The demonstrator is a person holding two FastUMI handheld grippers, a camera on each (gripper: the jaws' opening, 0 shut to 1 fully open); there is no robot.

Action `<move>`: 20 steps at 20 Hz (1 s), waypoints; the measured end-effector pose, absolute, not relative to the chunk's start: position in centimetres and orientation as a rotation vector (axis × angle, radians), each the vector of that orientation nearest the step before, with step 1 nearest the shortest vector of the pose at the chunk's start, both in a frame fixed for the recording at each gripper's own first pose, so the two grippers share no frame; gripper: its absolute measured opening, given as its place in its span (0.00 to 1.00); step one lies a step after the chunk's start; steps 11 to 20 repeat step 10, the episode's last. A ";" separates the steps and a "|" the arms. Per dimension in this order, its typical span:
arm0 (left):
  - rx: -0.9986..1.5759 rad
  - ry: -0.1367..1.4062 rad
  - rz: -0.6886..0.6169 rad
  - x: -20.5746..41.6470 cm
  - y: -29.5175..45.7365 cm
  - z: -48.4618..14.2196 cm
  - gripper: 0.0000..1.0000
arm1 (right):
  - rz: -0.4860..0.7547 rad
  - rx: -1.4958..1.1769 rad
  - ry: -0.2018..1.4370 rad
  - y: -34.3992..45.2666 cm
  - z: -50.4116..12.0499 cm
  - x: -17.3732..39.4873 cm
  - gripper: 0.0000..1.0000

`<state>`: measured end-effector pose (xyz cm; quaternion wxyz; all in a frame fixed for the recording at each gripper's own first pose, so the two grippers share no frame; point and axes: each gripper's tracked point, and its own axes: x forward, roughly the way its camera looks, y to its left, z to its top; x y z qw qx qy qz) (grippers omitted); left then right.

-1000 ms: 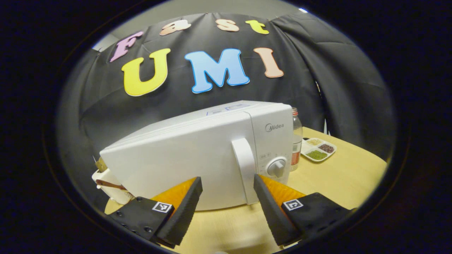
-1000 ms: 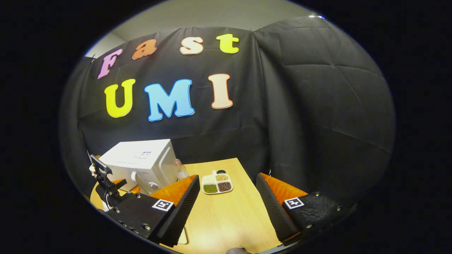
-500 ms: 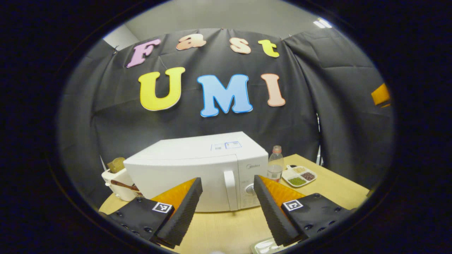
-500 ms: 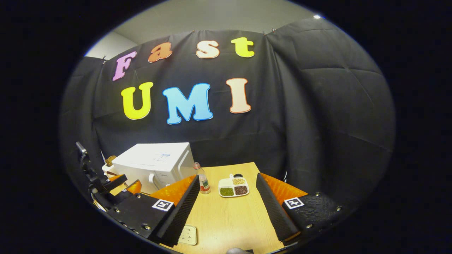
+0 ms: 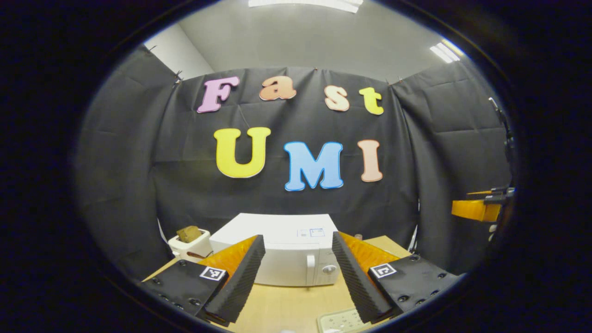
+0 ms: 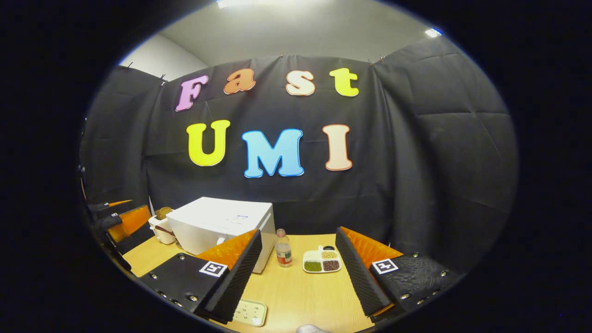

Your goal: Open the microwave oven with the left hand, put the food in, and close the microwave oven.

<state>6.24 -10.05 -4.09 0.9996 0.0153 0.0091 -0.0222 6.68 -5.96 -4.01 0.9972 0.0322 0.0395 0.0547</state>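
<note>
The white microwave (image 5: 277, 259) stands on the wooden table with its door shut, its handle (image 5: 310, 274) and knob (image 5: 329, 269) facing me. My left gripper (image 5: 297, 238) is open and empty, held well back from the door. In the right gripper view the microwave (image 6: 217, 222) sits at the left, and my right gripper (image 6: 298, 233) is open with nothing between its fingers. The left gripper (image 6: 125, 222) hangs at that view's left edge. The right gripper (image 5: 476, 209) appears at the far right of the left gripper view.
A white toaster-like box (image 5: 189, 241) stands left of the microwave. Right of it are a small bottle (image 6: 283, 249) and a divided dish of grains (image 6: 322, 262). A white tray with small marks (image 6: 249, 312) lies near the table's (image 6: 300, 291) front edge.
Both grippers have drawn back and tilted up, so the microwave looks smaller and farther away. Its door has stayed shut, and both grippers have stayed open.
</note>
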 end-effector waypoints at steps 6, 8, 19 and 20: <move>0.049 -0.035 -0.002 3.7 -6.7 1.5 0.98 | 0.084 0.123 -0.005 -5.4 0.3 5.7 0.98; 0.049 -0.041 0.002 3.3 -5.9 2.2 0.96 | 0.074 0.121 -0.022 -5.3 0.8 5.4 0.97; 0.051 -0.042 0.001 3.0 -5.5 2.5 0.96 | 0.067 0.127 -0.028 -5.2 1.0 4.9 0.98; 0.051 -0.042 0.001 3.0 -5.5 2.5 0.96 | 0.067 0.127 -0.028 -5.2 1.0 4.9 0.98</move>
